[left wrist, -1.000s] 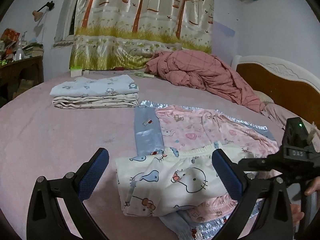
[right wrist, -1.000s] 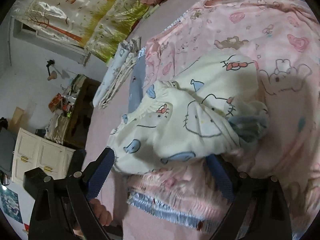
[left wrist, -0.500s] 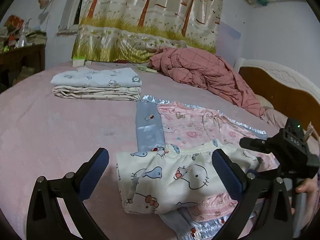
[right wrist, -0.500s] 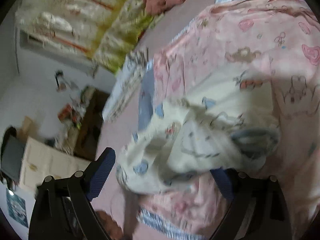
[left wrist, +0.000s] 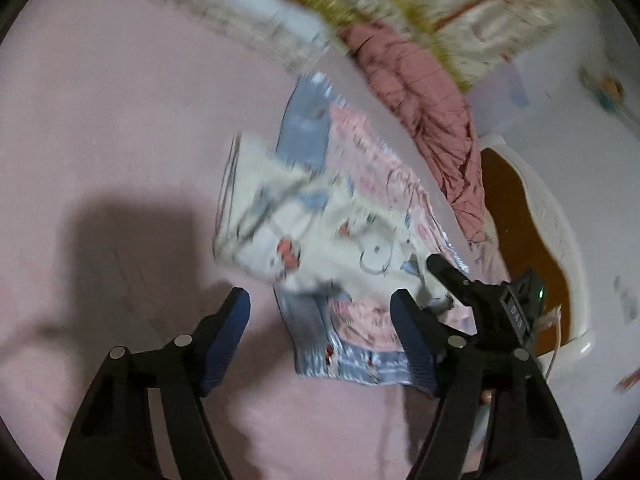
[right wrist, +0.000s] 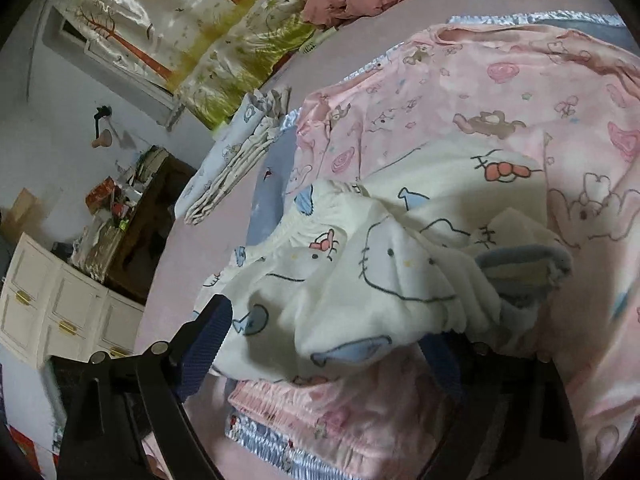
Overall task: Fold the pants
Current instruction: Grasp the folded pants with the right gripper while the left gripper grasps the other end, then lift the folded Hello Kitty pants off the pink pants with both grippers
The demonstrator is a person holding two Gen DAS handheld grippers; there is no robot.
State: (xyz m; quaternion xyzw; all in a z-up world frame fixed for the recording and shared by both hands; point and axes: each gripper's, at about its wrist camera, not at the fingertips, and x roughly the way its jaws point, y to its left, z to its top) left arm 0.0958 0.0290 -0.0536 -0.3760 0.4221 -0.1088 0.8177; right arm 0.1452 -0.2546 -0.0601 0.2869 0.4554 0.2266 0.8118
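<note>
The folded white cartoon-cat pants lie on top of pink pants and blue pants spread on the bed. They show blurred in the left wrist view. My left gripper is open and empty, above the near edge of the pile. My right gripper is open, its jaws either side of the white pants' near edge; the fabric drapes over its right finger. The right gripper also shows in the left wrist view, at the pile's right edge.
A stack of folded clothes lies further up the pink bed. A crumpled dusty-pink quilt lies by the wooden headboard. A curtain, a dark desk and white cabinets stand beyond the bed.
My left gripper has swung up and tilted over the pile, so its view is blurred. My right gripper has pushed in at the white pants' edge, and the fabric has bunched up.
</note>
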